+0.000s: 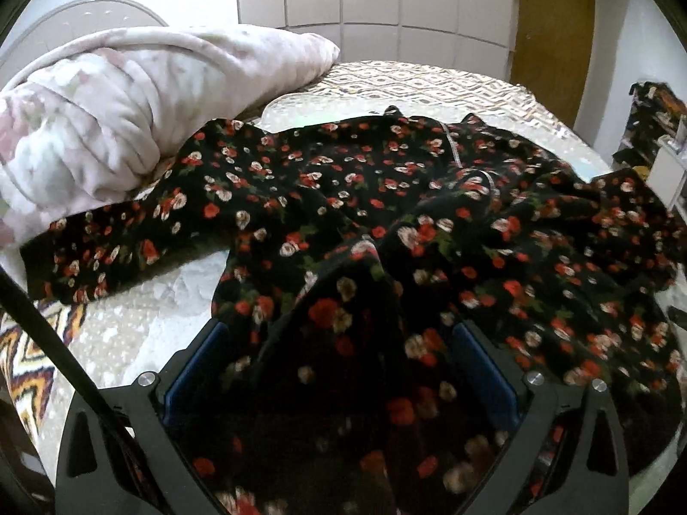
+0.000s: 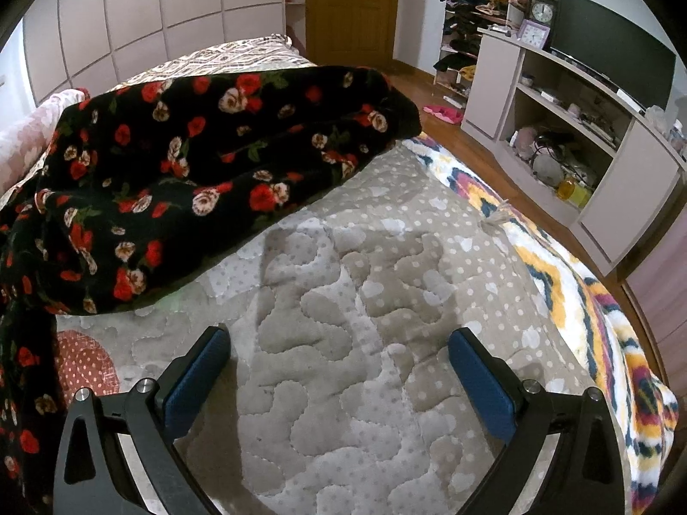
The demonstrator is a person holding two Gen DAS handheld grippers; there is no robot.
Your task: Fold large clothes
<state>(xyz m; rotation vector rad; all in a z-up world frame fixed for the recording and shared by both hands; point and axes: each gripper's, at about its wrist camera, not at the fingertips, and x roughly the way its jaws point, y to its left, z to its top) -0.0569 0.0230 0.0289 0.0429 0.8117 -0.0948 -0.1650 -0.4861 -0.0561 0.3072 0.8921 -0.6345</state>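
The black floral garment (image 1: 386, 197) lies rumpled across the bed (image 2: 352, 266), a fold bunched between the spread left tongs (image 1: 339, 343), while the right tongs (image 2: 339, 343) hover agape, holding nothing.

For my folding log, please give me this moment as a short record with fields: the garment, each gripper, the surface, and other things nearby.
garment: black floral garment, spread and rumpled on the bed, not yet folded
left gripper: jaws wide apart, garment fabric draped between the fingers
right gripper: open, empty, over bare quilt
surface: grey quilted bedcover
nearby: pink blanket bundled beside the garment; zigzag blanket along the bed edge
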